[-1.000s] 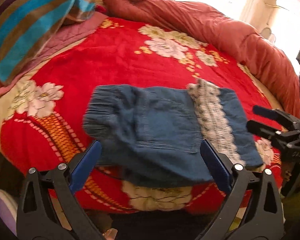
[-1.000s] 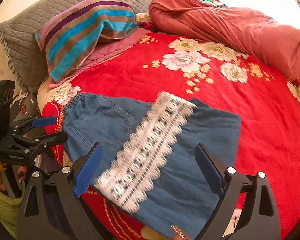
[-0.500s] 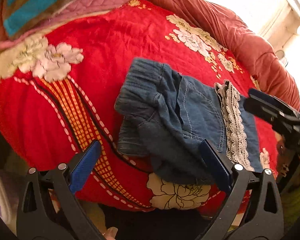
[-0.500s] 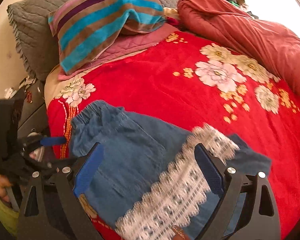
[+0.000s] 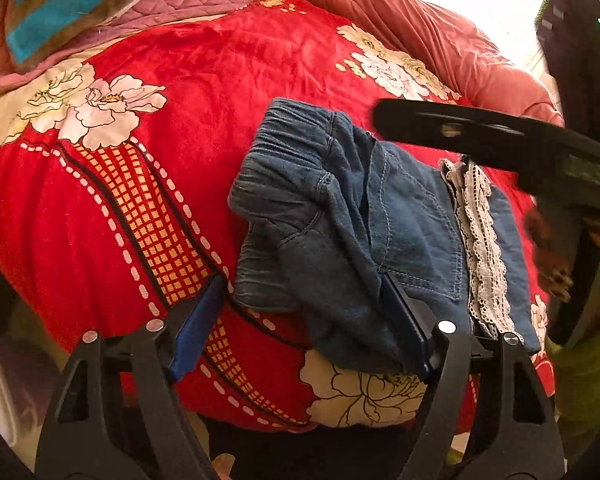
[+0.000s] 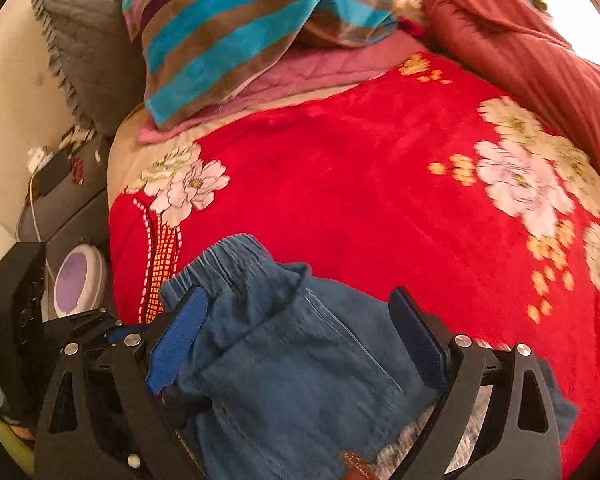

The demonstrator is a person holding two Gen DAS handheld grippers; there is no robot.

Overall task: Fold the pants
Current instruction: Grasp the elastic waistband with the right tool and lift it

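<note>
Bed surface: a red plush blanket with white peony print and an orange checked border (image 5: 228, 80) covers the bed up to its near edge.

Left to right in the right wrist view: a dark grey bedside cabinet (image 6: 66, 208) stands against the bed's left side, carrying a white cable and a round white-and-lilac object (image 6: 78, 282). At the head of the bed a grey quilted pillow with a frilled edge (image 6: 80, 40) leans against a cream wall. In front of it lies a striped turquoise, brown and purple towel (image 6: 236, 36), resting on a pink quilted cover (image 6: 320, 68). A rust-red padded quilt (image 6: 540, 52) is bunched along the bed's far right side.

Task item: the blue denim pants with elastic waistband and white lace trim (image 5: 364, 232) lie bunched and partly folded at the near edge of the bed, waistband toward the bed's left.

Left gripper (image 5: 304, 324): fingers spread wide, holding nothing; the right-hand finger lies over the denim, the other over the blanket. Contact cannot be determined.

Right gripper (image 6: 300, 332): fingers spread wide above the denim, gripping nothing. In the left wrist view it appears as a dark blurred bar over the pants.
</note>
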